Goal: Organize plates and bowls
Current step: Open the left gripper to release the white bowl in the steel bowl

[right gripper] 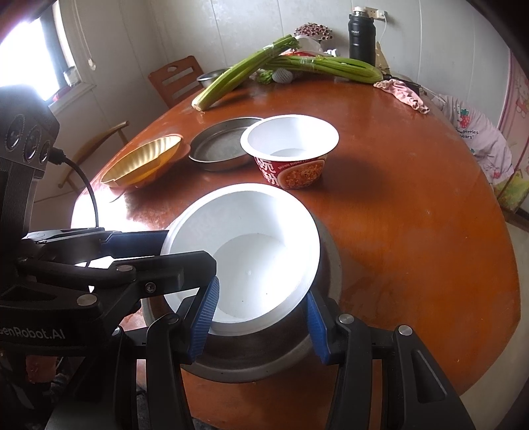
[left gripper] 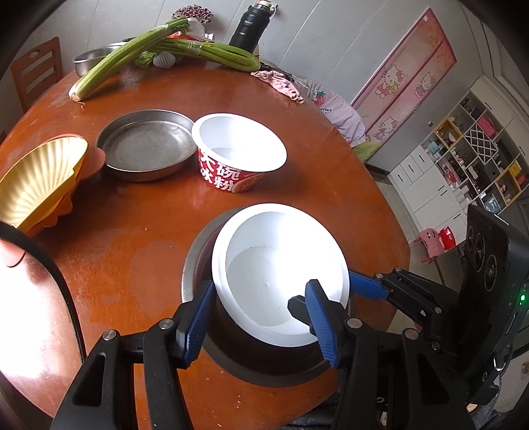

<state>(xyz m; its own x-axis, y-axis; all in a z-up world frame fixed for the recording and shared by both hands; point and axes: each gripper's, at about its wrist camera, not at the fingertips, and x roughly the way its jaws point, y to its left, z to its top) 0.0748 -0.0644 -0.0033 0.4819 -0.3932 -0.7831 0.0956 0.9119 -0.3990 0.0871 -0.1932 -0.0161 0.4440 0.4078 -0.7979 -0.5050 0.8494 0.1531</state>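
A white bowl [left gripper: 281, 274] sits tilted inside a steel plate [left gripper: 198, 264] at the table's near edge; it also shows in the right wrist view [right gripper: 244, 251]. My left gripper [left gripper: 261, 321] is open, its jaws straddling the bowl's near rim. My right gripper [right gripper: 261, 314] is open around the bowl's near rim too, one finger inside, one outside; its fingers [left gripper: 363, 286] show at the bowl's right side in the left wrist view. A red-and-white noodle bowl [left gripper: 238, 149] stands mid-table beside a second steel plate [left gripper: 145, 149]. Yellow ribbed bowls [left gripper: 39, 185] lie tilted at left.
Celery stalks [left gripper: 158, 49], a steel basin [left gripper: 92, 59], a black flask [left gripper: 248, 26] and a pink cloth [left gripper: 281, 84] lie at the table's far side. A wooden chair [left gripper: 36, 72] stands far left. The round wooden table [left gripper: 132, 238] drops off at right.
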